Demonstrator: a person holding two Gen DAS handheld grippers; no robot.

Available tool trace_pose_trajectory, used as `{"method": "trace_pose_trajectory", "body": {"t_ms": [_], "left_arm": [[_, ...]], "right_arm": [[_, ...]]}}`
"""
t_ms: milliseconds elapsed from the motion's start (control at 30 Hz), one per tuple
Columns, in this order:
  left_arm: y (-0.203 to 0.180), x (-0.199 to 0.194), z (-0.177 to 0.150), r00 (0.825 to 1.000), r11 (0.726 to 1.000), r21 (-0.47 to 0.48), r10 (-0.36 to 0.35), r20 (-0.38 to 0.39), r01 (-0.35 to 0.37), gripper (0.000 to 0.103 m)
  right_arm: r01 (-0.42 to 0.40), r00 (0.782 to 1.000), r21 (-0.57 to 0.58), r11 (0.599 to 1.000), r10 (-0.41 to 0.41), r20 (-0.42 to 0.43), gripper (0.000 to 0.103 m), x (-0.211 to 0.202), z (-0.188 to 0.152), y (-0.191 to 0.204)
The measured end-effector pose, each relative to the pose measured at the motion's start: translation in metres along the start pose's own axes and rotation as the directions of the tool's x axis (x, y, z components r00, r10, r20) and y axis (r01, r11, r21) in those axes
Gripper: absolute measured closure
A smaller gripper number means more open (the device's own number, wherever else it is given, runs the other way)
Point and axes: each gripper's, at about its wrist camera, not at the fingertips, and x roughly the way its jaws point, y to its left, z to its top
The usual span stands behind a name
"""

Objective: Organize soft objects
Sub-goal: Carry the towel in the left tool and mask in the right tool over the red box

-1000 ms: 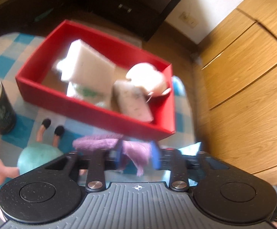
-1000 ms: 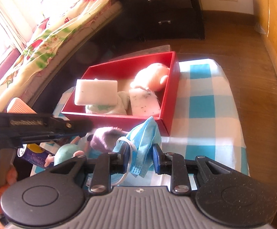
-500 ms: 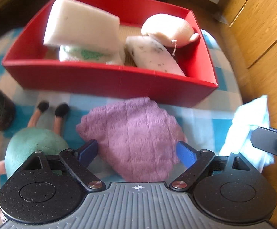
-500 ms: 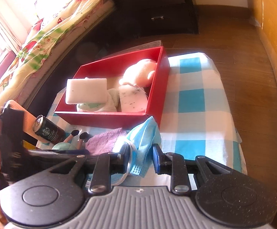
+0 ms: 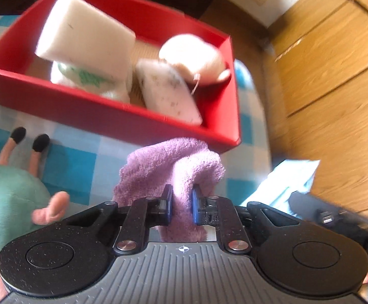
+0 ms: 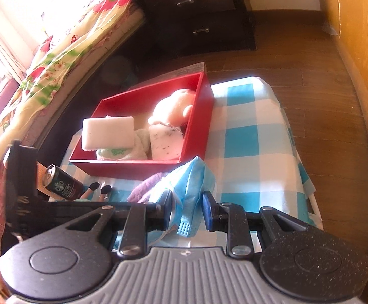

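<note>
My left gripper (image 5: 180,200) is shut on a purple cloth (image 5: 173,162), bunched up between its pads just in front of the red box (image 5: 87,106). The box holds a white sponge (image 5: 85,30), a speckled sponge (image 5: 168,93), a white-and-green cloth (image 5: 87,81) and a pink plush (image 5: 191,55). My right gripper (image 6: 187,210) holds a blue face mask (image 6: 191,185) between its partly closed pads, near the box's front corner (image 6: 133,169). The purple cloth shows beside the mask (image 6: 143,187).
A green plush toy (image 5: 9,197) with pink legs lies on the blue-checked tablecloth (image 6: 247,136) at the left. A dark drink can (image 6: 62,182) stands left of the box. A bed, a dark dresser (image 6: 201,15) and wooden floor surround the table.
My left gripper went from open over the flat purple cloth to shut on it, and the cloth is bunched and lifted. My right gripper keeps the face mask and has barely moved.
</note>
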Motion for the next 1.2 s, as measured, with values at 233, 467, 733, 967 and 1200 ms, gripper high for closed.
{"method": "trace_pose_trajectory", "body": {"t_ms": [233,467,733,967,1200], "left_arm": [[0.009,-0.050,0.012,0.988,0.990,-0.071,-0.111,0.105,0.119,0.090],[0.011,-0.086,0.029,0.969,0.984,-0.084,-0.134,0.210,0.154,0.090],[0.003,-0.105,0.043,0.956,0.993,-0.069,-0.074,0.282,0.097,0.089],[-0.001,-0.116,0.050,0.942,0.996,-0.057,-0.046,0.332,0.068,0.088],[0.001,-0.120,0.057,0.935,0.997,-0.064,-0.021,0.355,0.047,0.088]], "right_arm": [[-0.050,0.998,0.011,0.999,0.050,0.041,0.099,-0.006,0.005,0.011],[-0.077,0.992,-0.012,0.997,0.078,0.104,0.099,-0.014,0.023,0.033],[-0.043,0.986,-0.075,0.996,0.055,0.158,0.099,-0.018,0.046,0.057],[-0.029,0.982,-0.094,0.995,0.046,0.185,0.099,-0.013,0.063,0.070],[0.004,0.981,-0.111,0.994,0.017,0.193,0.099,-0.001,0.075,0.078]]}}
